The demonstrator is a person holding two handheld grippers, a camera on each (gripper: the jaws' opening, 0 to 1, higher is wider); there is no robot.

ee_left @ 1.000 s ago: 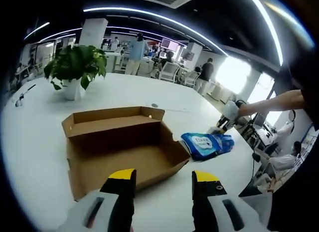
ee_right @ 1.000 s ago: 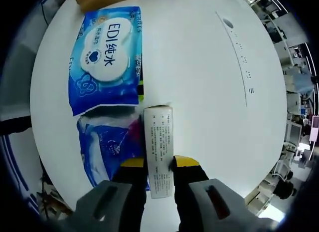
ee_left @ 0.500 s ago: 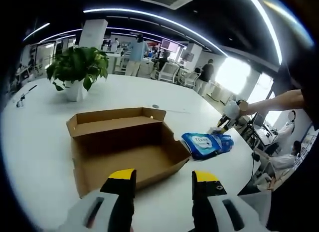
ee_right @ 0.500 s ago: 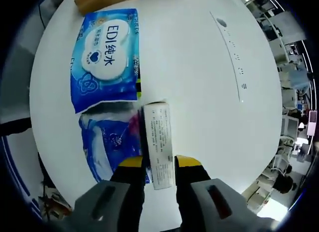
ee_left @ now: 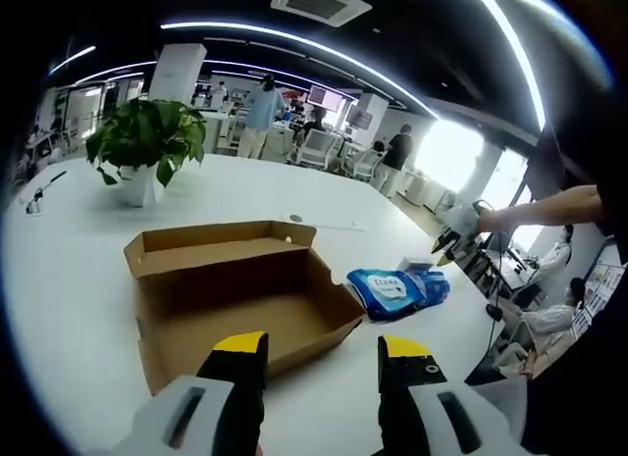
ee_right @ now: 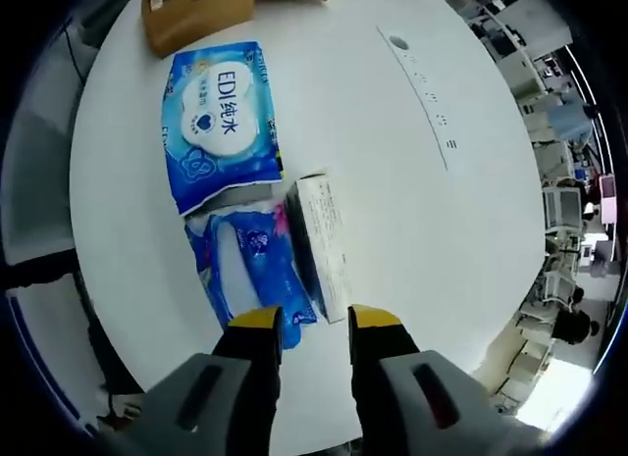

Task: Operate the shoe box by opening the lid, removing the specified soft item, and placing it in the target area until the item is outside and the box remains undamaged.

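The open brown shoe box [ee_left: 228, 279] lies on the white table, lid flap folded back, its inside bare. To its right lies a blue wipes pack [ee_left: 388, 289]. My left gripper [ee_left: 319, 363] hovers open in front of the box, holding nothing. In the right gripper view the blue wipes pack [ee_right: 224, 123] lies flat, with a second blue soft pack [ee_right: 257, 270] and a small white carton [ee_right: 324, 242] just below it. My right gripper [ee_right: 314, 324] is open above the near end of the carton, apart from it. A corner of the shoe box [ee_right: 191, 10] shows at the top.
A potted plant [ee_left: 145, 142] stands at the far left of the table. My right gripper [ee_left: 446, 242], held by a person's arm, hangs over the table's right edge. A cable slot strip [ee_right: 422, 88] runs across the table [ee_right: 412, 211]. Chairs and people are beyond.
My right gripper has let go of the white carton and drawn back from it; the carton now lies beside the second blue pack. The left gripper view has shifted only slightly.
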